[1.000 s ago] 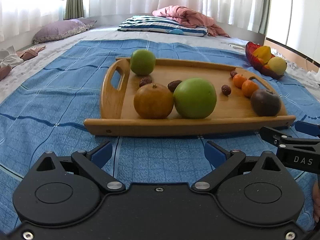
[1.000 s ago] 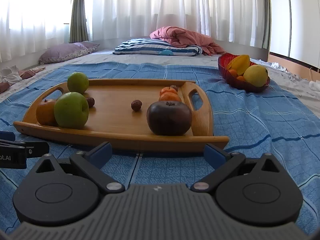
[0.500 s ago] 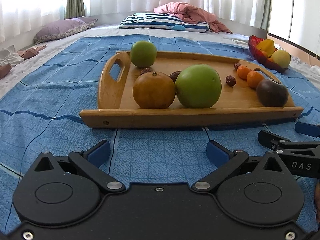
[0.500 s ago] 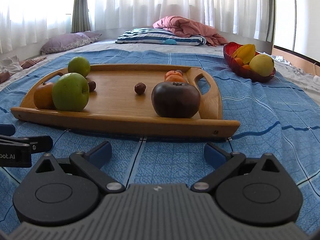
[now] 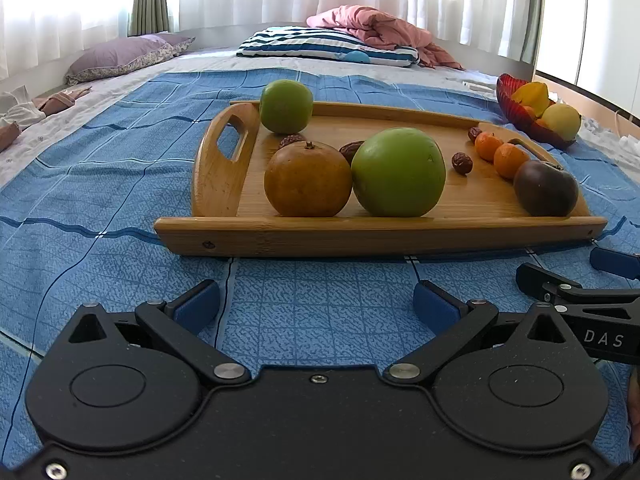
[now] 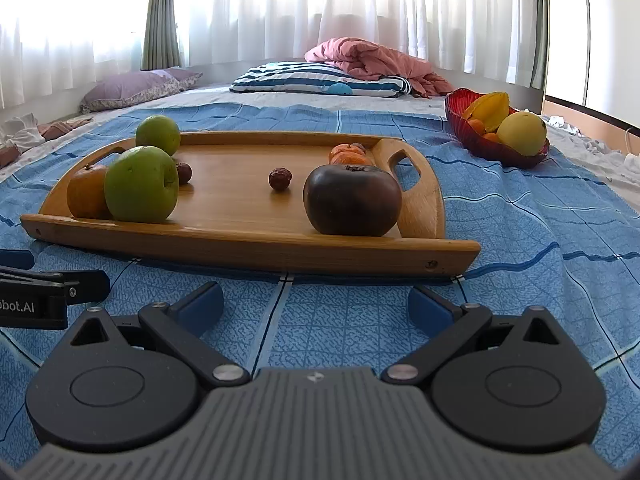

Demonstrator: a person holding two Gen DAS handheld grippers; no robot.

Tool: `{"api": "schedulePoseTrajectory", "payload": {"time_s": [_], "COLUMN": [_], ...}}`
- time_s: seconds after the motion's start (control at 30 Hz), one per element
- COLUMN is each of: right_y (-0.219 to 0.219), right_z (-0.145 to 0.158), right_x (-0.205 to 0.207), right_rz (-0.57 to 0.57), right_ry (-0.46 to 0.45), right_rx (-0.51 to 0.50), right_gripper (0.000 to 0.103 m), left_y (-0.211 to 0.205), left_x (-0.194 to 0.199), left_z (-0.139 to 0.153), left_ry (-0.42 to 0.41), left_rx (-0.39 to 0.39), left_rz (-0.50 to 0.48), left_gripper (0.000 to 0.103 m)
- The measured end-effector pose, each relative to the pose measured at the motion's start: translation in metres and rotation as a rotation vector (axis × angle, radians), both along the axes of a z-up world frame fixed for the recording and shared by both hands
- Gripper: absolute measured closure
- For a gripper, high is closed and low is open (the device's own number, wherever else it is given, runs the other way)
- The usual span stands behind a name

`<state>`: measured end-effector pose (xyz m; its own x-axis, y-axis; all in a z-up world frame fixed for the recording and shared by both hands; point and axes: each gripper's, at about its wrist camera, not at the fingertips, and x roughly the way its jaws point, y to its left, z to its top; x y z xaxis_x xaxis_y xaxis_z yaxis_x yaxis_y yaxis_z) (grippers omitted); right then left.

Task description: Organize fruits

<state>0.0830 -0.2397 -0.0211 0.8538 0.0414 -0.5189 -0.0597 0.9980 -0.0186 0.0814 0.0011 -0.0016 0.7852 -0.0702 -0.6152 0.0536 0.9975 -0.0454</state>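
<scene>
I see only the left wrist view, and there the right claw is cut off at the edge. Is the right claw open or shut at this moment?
Observer: Open. In the right wrist view the right claw has its blue pads wide apart, with nothing between them.
Operator: What lies straight ahead of it?
Observer: The dark purple-brown round fruit, at the near right corner of the wooden tray.
Operator: Is the tray's right wooden handle free? Fruit hides it in my view.
Observer: Its cut-out slot is open, with nothing in it. The dark fruit sits close beside the handle.
</scene>
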Motion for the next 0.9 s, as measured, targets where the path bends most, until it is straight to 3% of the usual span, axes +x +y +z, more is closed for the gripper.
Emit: {"api": "schedulePoseTrajectory", "payload": {"time_s": [0.9], "right_y": [0.0009], "right_z": [0.0001], "right_x": [-0.0015], "right_rz": [-0.005], "right_ry": [-0.007], "right_rx": [-0.009], "right_gripper": [0.0], "left_y": [0.0008], "left_x": [-0.0006], "left_z": [0.0], "left_ry": [-0.004], "left_rx": [-0.002], "left_rz": [0.001], "left_gripper": [0.0]}}
